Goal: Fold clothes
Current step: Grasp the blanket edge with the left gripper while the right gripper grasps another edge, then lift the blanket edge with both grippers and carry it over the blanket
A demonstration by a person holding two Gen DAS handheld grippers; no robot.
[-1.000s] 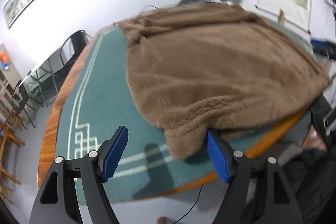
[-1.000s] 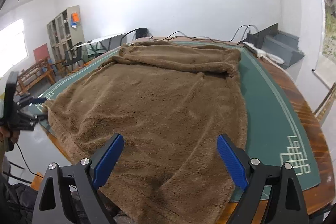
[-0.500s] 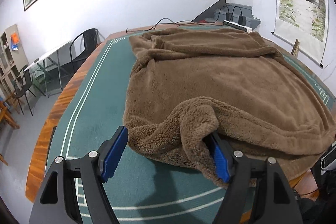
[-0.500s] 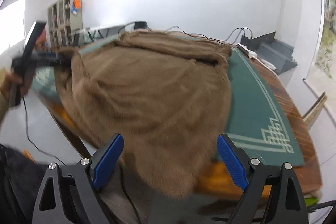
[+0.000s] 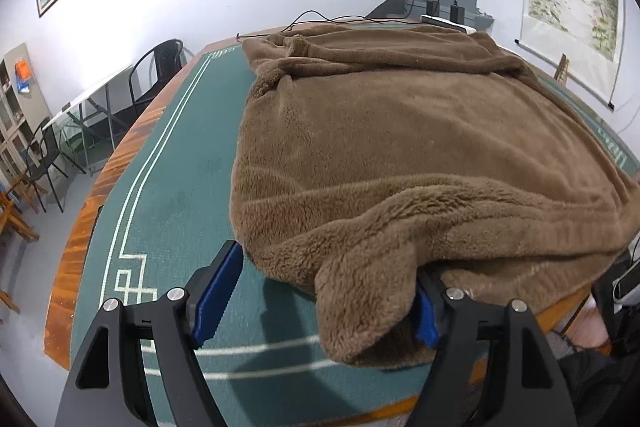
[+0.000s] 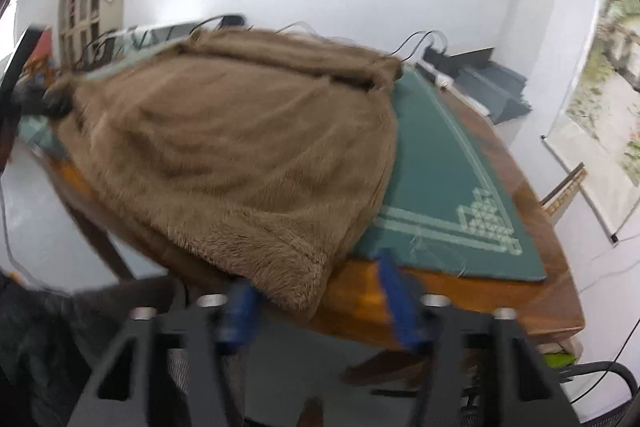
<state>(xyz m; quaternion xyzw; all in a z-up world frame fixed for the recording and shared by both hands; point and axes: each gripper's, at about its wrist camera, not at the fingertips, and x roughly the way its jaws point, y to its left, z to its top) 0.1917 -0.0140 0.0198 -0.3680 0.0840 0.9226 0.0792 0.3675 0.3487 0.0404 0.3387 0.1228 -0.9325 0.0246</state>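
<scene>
Brown fleece garment point(image 5: 400, 155), thick and fuzzy, is what we see spread over most of the oval wooden tabletop point(image 5: 76, 247), which carries a dark green felt cover with pale line borders point(image 5: 176, 179). Taking that green cover as our landmark, the garment lies across its middle and far part, with a rolled, bunched band of fleece at the cover's far end and one near corner drooping off its near edge. Our left hand-held gripper point(image 5: 320, 301) stands wide, its blue-padded fingers point(image 5: 218, 297) well apart; the drooping fleece corner hangs between them and lies against the right-hand pad, while the left-hand pad is clear of it, so nothing is pinched. From the right wrist view, which is blurred, we see the garment point(image 6: 240, 147) lapping over the near wooden rim beside the cover's patterned corner point(image 6: 484, 223). Our right hand-held gripper point(image 6: 320, 301) is closing, its jaws already fairly narrow, with the hanging fleece corner between them and touching the left-hand pad; whether both pads press on it we cannot tell. Beyond the cover's far end, black cables and a white power strip point(image 5: 448, 23) sit by the wall.
</scene>
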